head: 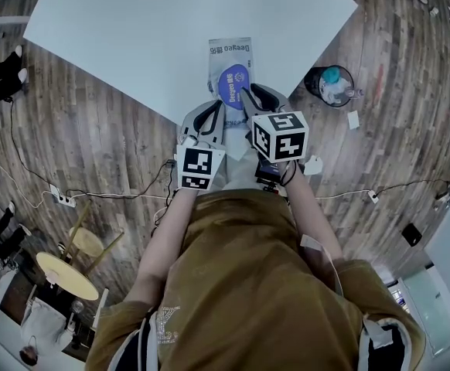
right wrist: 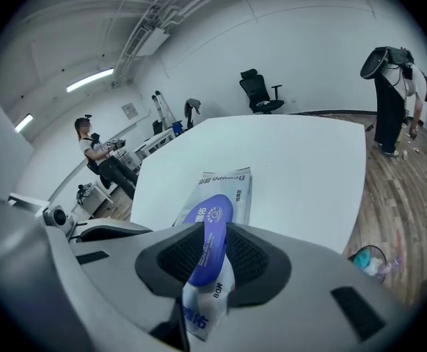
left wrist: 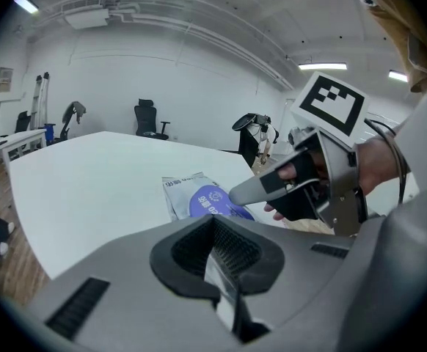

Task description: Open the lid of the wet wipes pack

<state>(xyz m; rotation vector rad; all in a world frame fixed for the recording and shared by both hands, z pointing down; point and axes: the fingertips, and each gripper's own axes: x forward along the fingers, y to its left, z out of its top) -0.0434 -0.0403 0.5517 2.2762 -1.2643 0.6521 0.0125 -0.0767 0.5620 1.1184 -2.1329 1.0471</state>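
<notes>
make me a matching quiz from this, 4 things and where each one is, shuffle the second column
Things:
1 blue lid
2 wet wipes pack
3 bin
4 office chair

Places:
a on the wood floor
b pinched between the right gripper jaws
c beyond the far edge of the white table
d lying on the white table

Pairs: 1-b, 2-d, 3-a, 4-c
</notes>
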